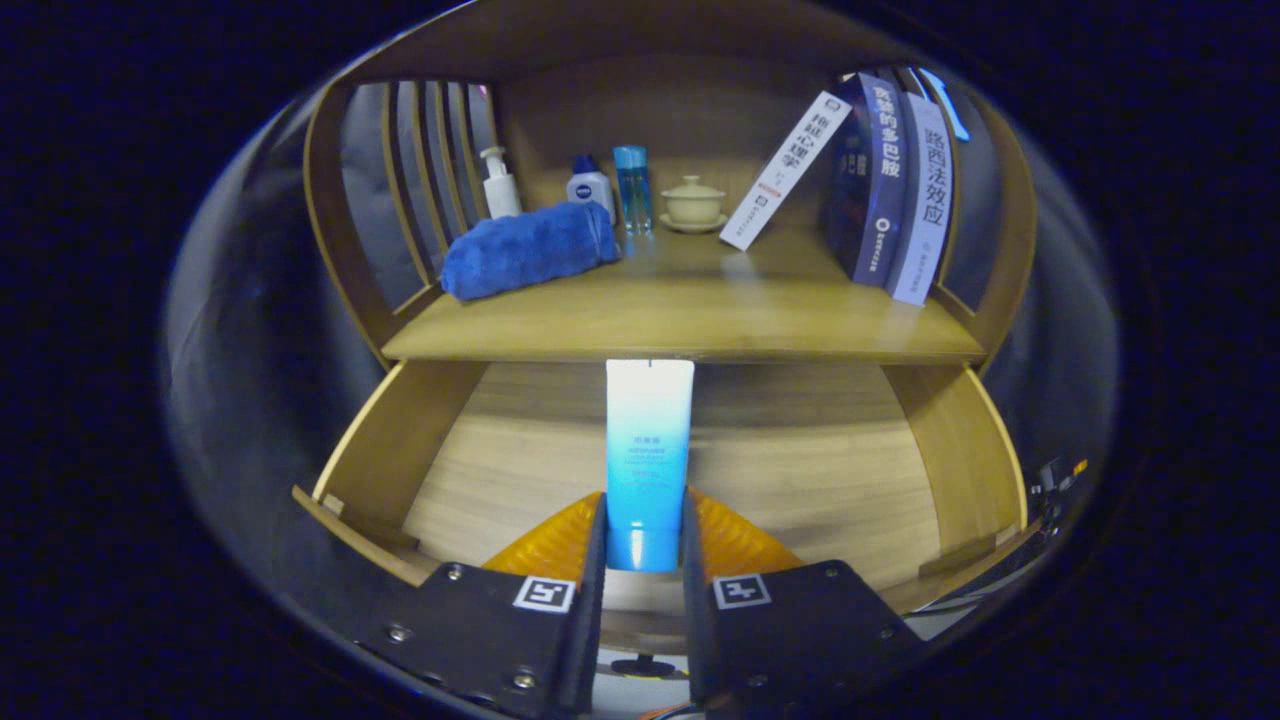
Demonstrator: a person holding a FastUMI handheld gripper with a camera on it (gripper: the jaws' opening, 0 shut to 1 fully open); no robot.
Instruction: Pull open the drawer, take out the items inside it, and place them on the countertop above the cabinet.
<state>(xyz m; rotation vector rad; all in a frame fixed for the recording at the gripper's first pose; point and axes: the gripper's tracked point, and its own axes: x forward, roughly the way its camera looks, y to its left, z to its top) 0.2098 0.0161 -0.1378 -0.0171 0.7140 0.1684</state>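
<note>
A blue-and-white tube [648, 450] stands upright between my fingers, its blue cap end down. My gripper [645, 525] is shut on the tube near its lower end, both fingers pressing its sides. Below and behind the tube lies the open wooden drawer [400, 440], its pale floor bare around the tube. The tube's white top reaches the front edge of the countertop [680, 320] above the drawer.
On the countertop lie a rolled blue towel [530, 250], a white pump bottle [499, 183], a white bottle with a blue cap [590, 185], a clear blue bottle [633, 187], a lidded ceramic cup [692, 203] and several leaning books [880, 190]. Slatted wooden sides [420, 170] close the shelf.
</note>
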